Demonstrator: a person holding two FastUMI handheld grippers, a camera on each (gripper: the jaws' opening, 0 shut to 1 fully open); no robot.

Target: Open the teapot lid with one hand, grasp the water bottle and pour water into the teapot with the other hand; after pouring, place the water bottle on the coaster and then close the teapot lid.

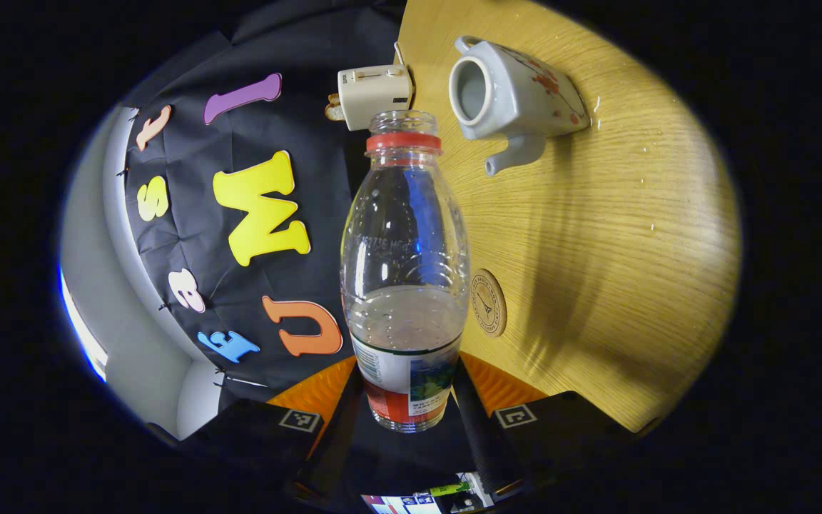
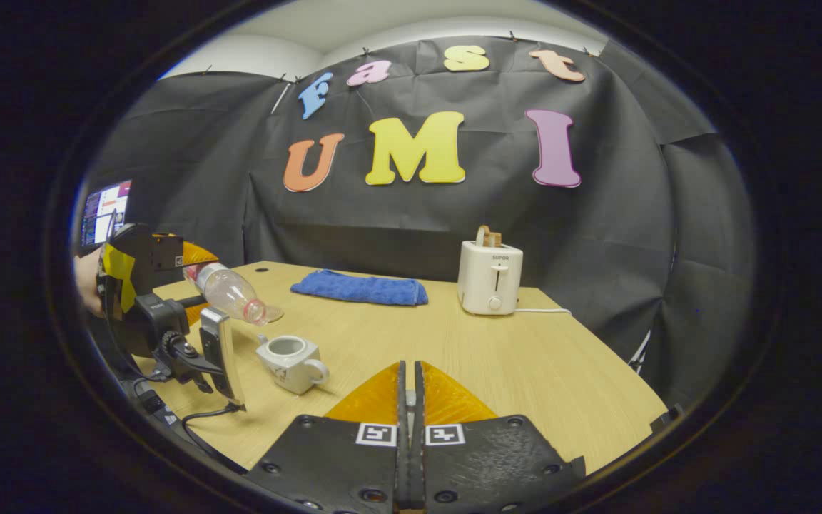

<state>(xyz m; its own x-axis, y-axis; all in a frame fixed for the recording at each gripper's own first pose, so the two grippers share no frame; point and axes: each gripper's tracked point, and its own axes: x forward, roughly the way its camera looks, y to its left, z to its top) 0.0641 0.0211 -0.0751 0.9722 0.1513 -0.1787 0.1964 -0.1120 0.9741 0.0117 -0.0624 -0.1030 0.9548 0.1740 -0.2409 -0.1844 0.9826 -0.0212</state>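
My left gripper (image 1: 407, 382) is shut on the lower part of a clear water bottle (image 1: 405, 264) with a red neck ring and no cap. The bottle is tilted, its mouth pointing toward the white flowered teapot (image 1: 507, 93); some water lies near its base and no stream shows. The teapot's top is open and lidless. A round coaster (image 1: 488, 302) lies on the wooden table beside the bottle. In the right gripper view the left gripper (image 2: 200, 280) holds the bottle (image 2: 229, 291) above and left of the teapot (image 2: 290, 360). My right gripper (image 2: 409, 400) is shut, with nothing seen between its fingers.
A white toaster (image 2: 489, 278) stands at the back of the table (image 2: 525, 357), a blue cloth (image 2: 359, 288) lies to its left. A hand (image 2: 86, 282) holds the left gripper, with a monitor (image 2: 104, 210) behind. Small water drops (image 1: 596, 107) dot the table near the teapot.
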